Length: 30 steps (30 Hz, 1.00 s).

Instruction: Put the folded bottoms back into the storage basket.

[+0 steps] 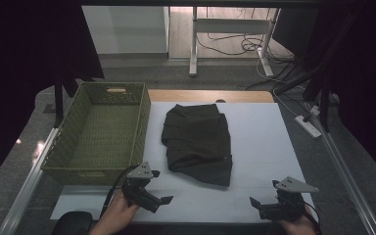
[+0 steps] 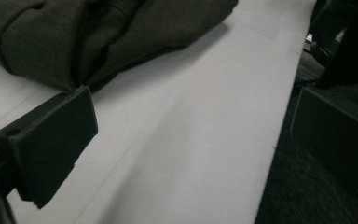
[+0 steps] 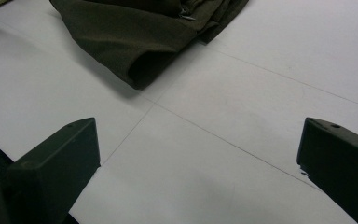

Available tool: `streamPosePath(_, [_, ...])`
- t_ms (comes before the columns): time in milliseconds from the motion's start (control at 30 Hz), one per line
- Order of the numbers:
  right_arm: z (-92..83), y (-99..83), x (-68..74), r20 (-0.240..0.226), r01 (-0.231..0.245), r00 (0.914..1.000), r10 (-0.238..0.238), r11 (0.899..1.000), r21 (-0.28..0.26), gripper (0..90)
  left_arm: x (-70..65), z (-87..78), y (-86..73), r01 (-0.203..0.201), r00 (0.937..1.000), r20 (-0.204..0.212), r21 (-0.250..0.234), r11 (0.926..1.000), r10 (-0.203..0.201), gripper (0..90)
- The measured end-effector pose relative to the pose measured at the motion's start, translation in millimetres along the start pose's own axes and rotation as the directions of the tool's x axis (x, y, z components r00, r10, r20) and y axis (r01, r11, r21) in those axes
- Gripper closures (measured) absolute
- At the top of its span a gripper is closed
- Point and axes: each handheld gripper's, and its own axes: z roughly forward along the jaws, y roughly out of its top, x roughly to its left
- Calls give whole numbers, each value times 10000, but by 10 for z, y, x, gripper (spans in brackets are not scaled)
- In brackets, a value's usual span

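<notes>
Dark cloth (image 1: 198, 143), loosely folded, lies in the middle of the white desk (image 1: 264, 142), beside the green basket (image 1: 98, 129) at the left edge. Left gripper (image 1: 157, 194) and right gripper (image 1: 264, 196) wait near the front edge, both wide open and empty. Nothing looks started yet.

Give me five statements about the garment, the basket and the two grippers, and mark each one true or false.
1. The dark folded garment lies on the white table cover, outside the basket. True.
2. The green basket stands to the right of the garment. False: it stands to its left.
3. The left gripper is shut on the garment. False: its jaws are apart and hold nothing.
4. The right gripper is open over bare white cover, short of the garment. True.
5. The basket holds a second folded garment. False: nothing lies in it.
</notes>
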Motion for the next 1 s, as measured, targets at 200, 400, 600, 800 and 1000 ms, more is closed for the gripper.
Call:
streamPosePath(200, [2,0,0,-15,43,10000,-43,10000,19,0,35,95,89,-142,9999,-3,-68,9999,142,3])
streamPosePath(400, [2,0,1,-29,65,10000,-65,10000,24,0,91,235,203,-232,9997,106,122,9997,230,13])
streamPosePath(600, [4,0,1,-51,77,10000,-77,10000,41,0,171,342,303,-400,9992,-75,134,9991,401,17])
streamPosePath(800, [6,1,4,-58,92,9999,-91,9999,73,0,250,447,418,-290,9994,-207,236,9993,294,3])
streamPosePath(1000, [8,2,6,-60,108,9999,-107,9999,92,0,301,499,497,-292,9986,-429,341,9990,307,4])
